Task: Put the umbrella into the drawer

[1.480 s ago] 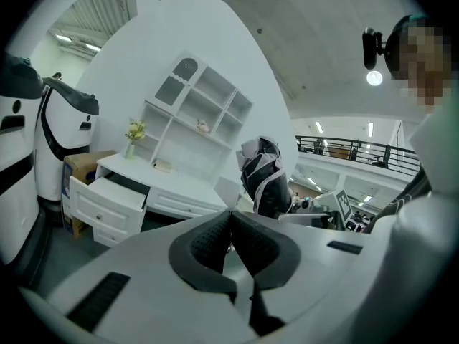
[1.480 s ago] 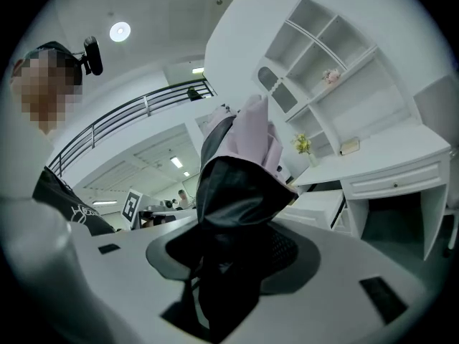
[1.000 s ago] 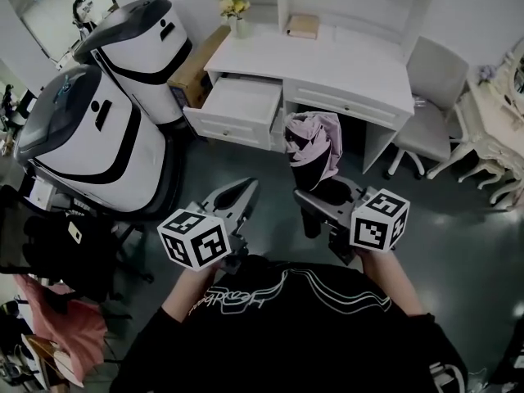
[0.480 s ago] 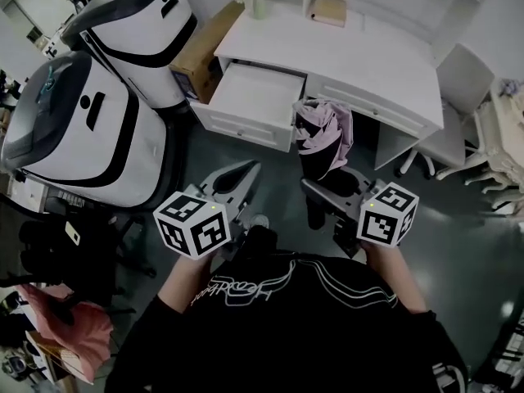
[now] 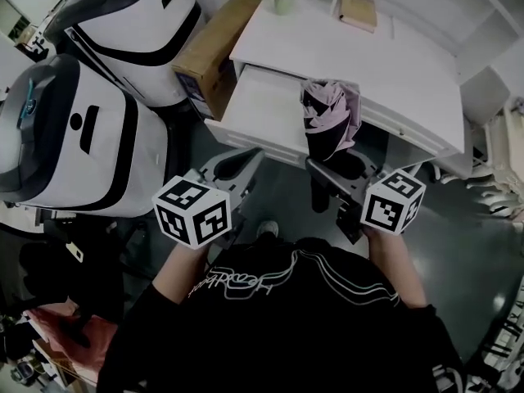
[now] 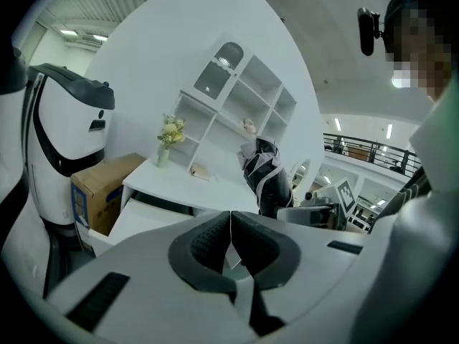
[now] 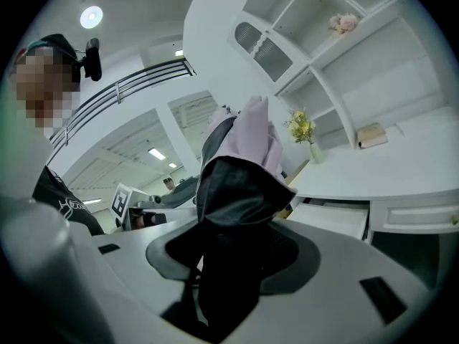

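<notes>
At far left stand two large white-and-black rounded machines (image 5: 82,137), with a brown cardboard box (image 5: 214,43) beside them against the white wooden desk (image 5: 385,64).

Left of centre, the left gripper (image 5: 239,162) hangs in the air just short of the drawer front. Its jaws are pressed fully together with nothing between them.

Ahead of it, the shallow white desk drawer (image 5: 262,109) is pulled out, and its inside looks bare.

Right of that, the folded umbrella of black and pale pink fabric (image 5: 327,121) stands roughly upright. Its long axis rises out of the right gripper (image 5: 336,174), and its bunched top overlaps the drawer's right front corner in the head view. The right gripper's jaws are clamped on the umbrella's dark lower end.

The open drawer lies ahead and to the left of the umbrella. The right hand, already carrying it, is probably best placed to swing it left, tip it flat and lower it in.
</notes>
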The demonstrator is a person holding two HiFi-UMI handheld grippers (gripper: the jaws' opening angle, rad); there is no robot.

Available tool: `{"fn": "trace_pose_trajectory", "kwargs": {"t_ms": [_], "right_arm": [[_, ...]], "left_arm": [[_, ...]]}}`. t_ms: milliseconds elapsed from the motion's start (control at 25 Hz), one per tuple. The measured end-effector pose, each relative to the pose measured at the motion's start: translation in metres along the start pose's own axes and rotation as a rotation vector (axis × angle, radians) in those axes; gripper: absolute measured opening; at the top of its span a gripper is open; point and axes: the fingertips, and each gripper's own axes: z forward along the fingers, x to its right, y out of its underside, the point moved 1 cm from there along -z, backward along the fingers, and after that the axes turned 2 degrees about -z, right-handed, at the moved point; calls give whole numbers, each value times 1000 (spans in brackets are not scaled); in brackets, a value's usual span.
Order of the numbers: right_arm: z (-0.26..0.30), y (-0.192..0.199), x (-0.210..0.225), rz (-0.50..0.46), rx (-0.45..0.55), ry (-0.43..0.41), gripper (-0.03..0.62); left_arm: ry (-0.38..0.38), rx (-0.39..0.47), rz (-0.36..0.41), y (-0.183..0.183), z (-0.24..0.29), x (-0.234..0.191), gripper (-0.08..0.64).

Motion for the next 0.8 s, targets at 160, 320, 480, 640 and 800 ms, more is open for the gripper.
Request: {"fn": "trace_pose_trajectory", "kwargs": {"t_ms": [160, 320, 480, 640, 800], "right_arm": [[50, -11, 32, -47, -61, 49, 222], [73, -10, 67, -95, -126, 65, 222], [105, -16, 110, -119, -188, 69, 222], [136, -14, 155, -125, -270, 64, 222], [165, 2, 200, -178, -378, 71, 222]], "left_arm": [[-15, -18, -25, -15, 18, -52, 21], [-48, -49, -63, -13, 39, -72, 21], [-89, -62, -85, -28, 64, -102, 21], [-123, -81, -121, -40, 92, -126, 21], [-155, -97, -162, -43, 122, -152, 21]]}}
